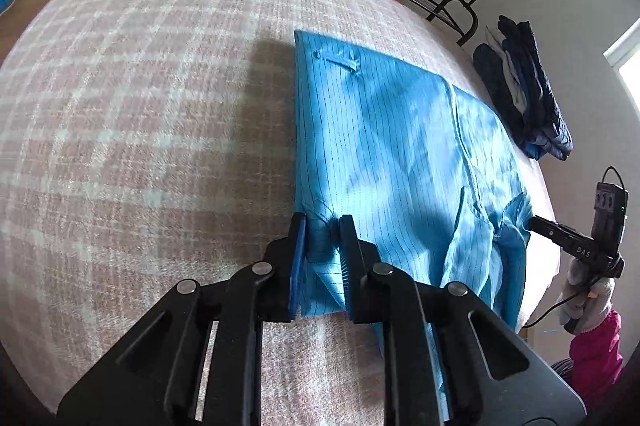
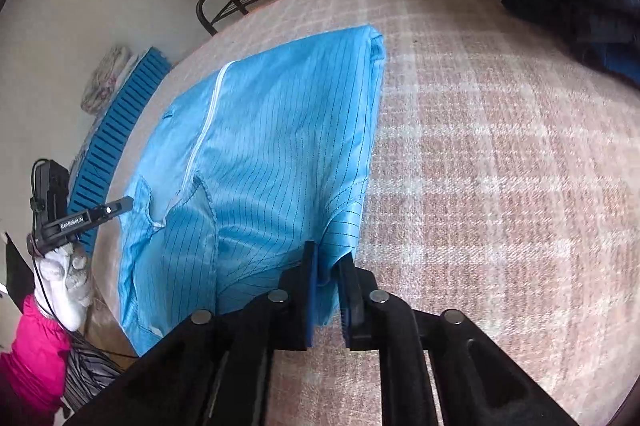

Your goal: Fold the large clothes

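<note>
Left wrist: left gripper clamps blue garment; right gripper likewise; labels "DAS", "GenRobot.AI".

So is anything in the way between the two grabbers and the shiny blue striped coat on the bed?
Nothing visible is. The left gripper and the right gripper each have the near edge of the blue pinstriped zip-up garment between their jaws. It lies on the pink checked blanket.
</note>
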Available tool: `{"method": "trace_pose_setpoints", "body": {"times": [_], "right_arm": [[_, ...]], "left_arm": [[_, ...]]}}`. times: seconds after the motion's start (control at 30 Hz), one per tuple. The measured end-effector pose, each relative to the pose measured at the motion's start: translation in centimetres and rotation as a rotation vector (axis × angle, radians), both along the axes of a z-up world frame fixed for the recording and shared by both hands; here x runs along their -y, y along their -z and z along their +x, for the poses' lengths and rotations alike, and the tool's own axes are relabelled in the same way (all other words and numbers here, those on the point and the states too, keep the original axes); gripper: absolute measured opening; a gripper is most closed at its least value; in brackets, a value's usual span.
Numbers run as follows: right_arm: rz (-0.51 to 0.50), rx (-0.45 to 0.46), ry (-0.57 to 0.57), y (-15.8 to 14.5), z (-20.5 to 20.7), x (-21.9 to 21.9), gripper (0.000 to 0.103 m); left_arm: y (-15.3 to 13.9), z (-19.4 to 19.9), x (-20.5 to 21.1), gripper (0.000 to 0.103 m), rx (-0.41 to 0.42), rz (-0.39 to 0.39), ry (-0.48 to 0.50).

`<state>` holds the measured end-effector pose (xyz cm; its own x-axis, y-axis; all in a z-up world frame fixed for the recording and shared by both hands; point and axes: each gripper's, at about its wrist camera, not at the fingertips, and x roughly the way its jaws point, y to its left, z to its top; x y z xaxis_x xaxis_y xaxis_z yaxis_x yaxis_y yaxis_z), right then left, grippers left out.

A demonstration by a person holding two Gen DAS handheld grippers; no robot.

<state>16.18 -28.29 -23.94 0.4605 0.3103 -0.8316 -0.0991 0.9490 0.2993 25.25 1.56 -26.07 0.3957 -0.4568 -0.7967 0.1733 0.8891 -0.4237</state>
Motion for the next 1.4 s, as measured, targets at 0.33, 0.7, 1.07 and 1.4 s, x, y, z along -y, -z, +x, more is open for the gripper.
{"method": "trace_pose_setpoints", "body": {"times": [0.33, 0.7, 1.07, 1.4], "right_arm": [[0.003, 0.279, 0.024, -5.1, 4.8, -0.6, 0.030], [-0.094, 0.084, -0.021, 2.3, 9.4, -2.3, 0.023], [0.105, 0.095, 0.077, 0.2, 4.4, 3.5, 0.069], [0.482, -0.042, 0.118, 4.0, 3.9, 8.0, 0.068]], "left_arm": [[-4.6, 5.3, 3.9, 0.019, 0.162, -0.018, 0.040], [2.7, 8.5, 5.4, 0.019, 0.104, 0.123, 0.116], [2.4, 7.0, -2.7, 0.060, -0.051, -0.179, -0.037], [6.1, 8.0, -5.8, 0.060, -0.260, -0.492, -0.052]]}}
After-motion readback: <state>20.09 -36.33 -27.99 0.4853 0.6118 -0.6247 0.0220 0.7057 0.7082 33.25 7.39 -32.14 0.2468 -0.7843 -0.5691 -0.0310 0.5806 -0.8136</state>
